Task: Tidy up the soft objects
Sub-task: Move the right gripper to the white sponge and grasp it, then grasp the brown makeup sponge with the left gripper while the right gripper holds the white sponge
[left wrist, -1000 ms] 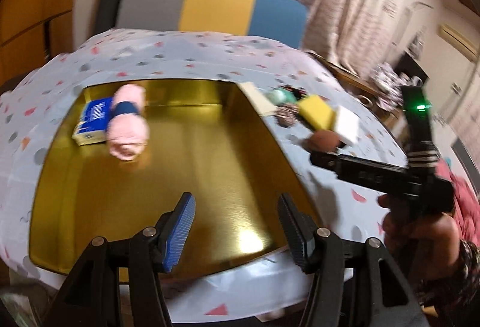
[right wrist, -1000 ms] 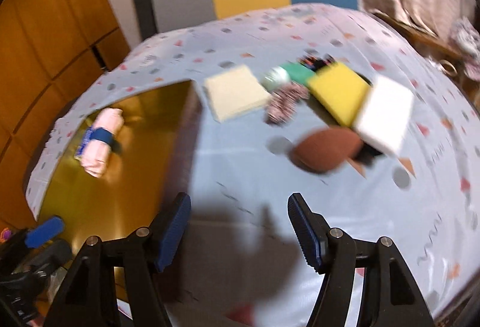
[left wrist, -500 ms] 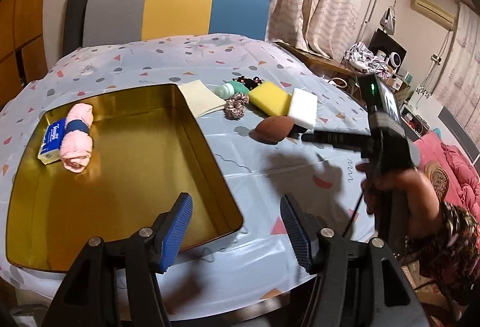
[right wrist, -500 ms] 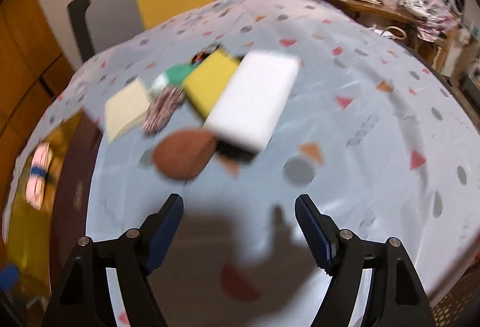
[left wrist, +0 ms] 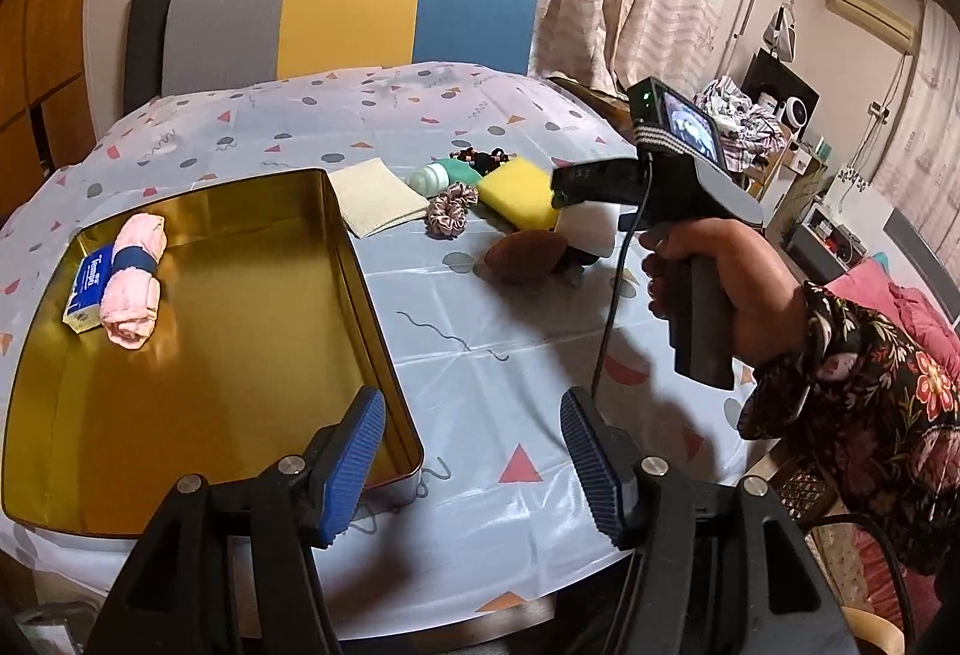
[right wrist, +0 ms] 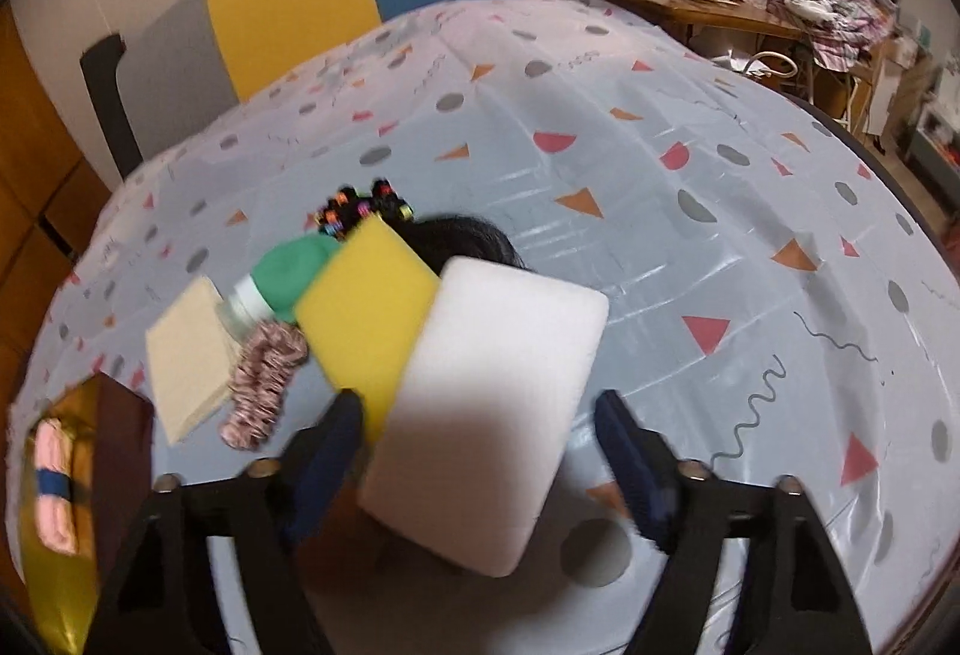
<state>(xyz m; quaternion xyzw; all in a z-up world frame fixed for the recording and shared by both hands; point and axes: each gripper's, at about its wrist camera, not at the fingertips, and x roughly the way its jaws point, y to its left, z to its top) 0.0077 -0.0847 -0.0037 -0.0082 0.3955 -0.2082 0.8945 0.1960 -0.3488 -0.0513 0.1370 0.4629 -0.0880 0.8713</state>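
A gold tin tray (left wrist: pixel 252 187) sits on the left of the table and holds a rolled pink towel (left wrist: pixel 135 289) and a blue tissue pack (left wrist: pixel 90 295). My left gripper (left wrist: pixel 468 463) is open and empty over the tray's near right corner. My right gripper (right wrist: pixel 480 457) is open, with its jaws astride a white sponge (right wrist: pixel 498 403) that leans on a yellow sponge (right wrist: pixel 366 307). A brown puff (left wrist: pixel 525 253), a pink scrunchie (right wrist: pixel 261 391), a cream cloth (right wrist: pixel 186 355) and a green-capped item (right wrist: pixel 282 277) lie beside them.
A patterned plastic cloth (left wrist: pixel 492 331) covers the round table. A grey, yellow and blue chair back (left wrist: pixel 348 24) stands behind it. Dark beaded hair ties (right wrist: pixel 360 208) lie past the sponges. A cluttered side table (right wrist: pixel 828 12) is at the far right.
My right gripper has moved forward and down onto the pile, so the white sponge now lies between its jaws. My left gripper has drawn back and turned right, away from the tray.
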